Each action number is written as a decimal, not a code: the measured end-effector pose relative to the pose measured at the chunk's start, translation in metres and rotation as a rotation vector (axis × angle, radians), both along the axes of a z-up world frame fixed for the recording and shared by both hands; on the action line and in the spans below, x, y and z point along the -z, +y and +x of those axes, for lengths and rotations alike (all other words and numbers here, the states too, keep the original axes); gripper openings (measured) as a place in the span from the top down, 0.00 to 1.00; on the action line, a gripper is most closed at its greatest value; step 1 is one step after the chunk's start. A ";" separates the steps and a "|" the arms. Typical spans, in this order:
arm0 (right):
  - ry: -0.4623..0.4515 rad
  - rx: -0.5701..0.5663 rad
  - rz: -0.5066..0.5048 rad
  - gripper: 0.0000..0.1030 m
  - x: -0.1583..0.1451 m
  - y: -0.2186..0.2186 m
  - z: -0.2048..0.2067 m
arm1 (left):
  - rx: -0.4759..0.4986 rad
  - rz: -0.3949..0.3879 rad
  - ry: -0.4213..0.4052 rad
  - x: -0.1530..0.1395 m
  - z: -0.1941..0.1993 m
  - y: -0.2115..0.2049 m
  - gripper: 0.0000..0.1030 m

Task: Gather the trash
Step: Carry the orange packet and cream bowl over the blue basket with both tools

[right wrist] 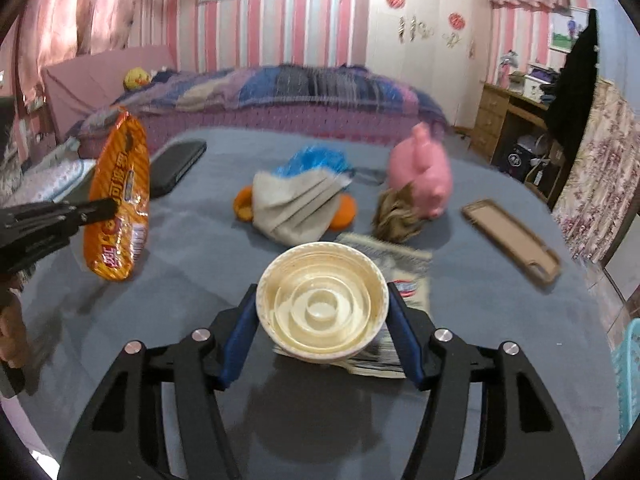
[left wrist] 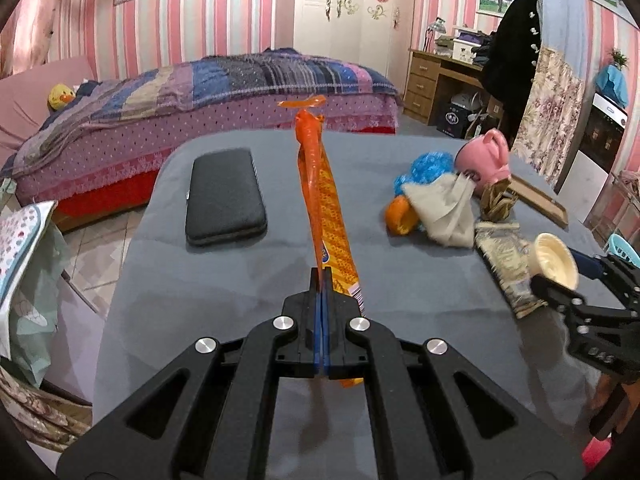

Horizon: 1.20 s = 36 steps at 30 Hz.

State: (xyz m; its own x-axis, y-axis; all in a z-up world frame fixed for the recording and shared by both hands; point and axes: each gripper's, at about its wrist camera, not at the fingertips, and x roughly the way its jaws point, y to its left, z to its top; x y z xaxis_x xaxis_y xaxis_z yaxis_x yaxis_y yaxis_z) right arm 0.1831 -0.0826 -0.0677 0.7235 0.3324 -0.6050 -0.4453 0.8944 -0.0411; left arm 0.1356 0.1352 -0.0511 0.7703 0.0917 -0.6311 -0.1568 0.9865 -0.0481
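Squarely between the right jaws, the cup [right wrist: 322, 307] sits gripped (left clamps wrapper [left wrist: 326, 204]).

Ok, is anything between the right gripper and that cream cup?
Nothing visible. The cream cup already sits between the right gripper's blue pads, above a flattened wrapper on the grey table.

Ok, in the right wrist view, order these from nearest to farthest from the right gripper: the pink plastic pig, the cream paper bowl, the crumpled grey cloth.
1. Cream paper bowl: between the right gripper fingers, dead centre.
2. Crumpled grey cloth: beyond the bowl, slightly left, mid-table.
3. Pink plastic pig: farther back, to the right.
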 end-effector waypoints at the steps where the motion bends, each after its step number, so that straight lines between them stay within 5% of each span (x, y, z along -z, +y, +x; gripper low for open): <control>1: -0.010 0.009 0.006 0.41 -0.005 -0.006 -0.002 | 0.002 0.003 -0.008 -0.004 0.001 -0.003 1.00; 17: -0.071 0.309 -0.019 0.41 -0.038 -0.194 -0.005 | 0.136 0.000 -0.080 -0.042 0.032 -0.107 1.00; 36: -0.105 0.668 -0.017 0.41 -0.053 -0.387 -0.010 | 0.463 -0.018 -0.145 -0.069 0.079 -0.312 1.00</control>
